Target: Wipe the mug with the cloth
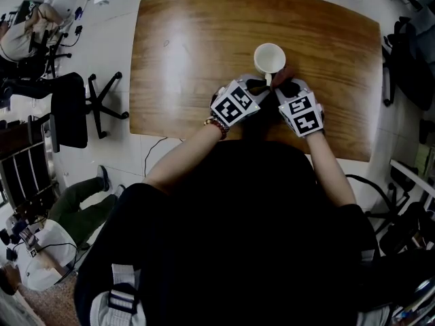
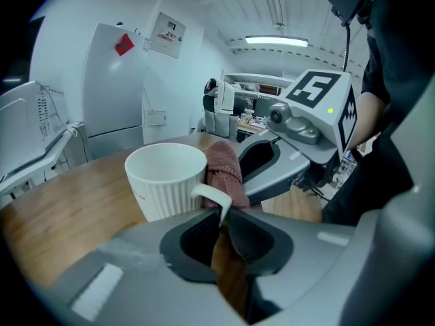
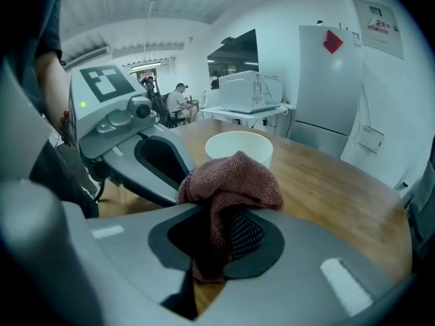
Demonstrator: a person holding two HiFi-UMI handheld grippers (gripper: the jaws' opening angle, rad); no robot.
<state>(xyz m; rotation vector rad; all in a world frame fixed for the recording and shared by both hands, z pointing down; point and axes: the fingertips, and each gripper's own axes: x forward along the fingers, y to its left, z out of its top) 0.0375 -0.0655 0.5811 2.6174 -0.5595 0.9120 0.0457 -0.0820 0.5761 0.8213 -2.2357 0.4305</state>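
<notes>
Fingers [image 2: 194,240] of the left gripper [image 2: 221,226] are pinching the handle [image 2: 212,195] of the mug [image 2: 166,178]; the right gripper [image 3: 221,233] is clamping the cloth [image 3: 234,178], which is hiding the mug's lower side. The mug is standing mid-table [image 1: 190,46], bare wood lying open leftward and beyond

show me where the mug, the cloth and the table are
mug [image 2: 166,182], left gripper view, on its ribbed white side
cloth [image 3: 234,178], right gripper view, on the bunched top fold
table [image 1: 190,53], head view, on bare wood left of the mug
</notes>
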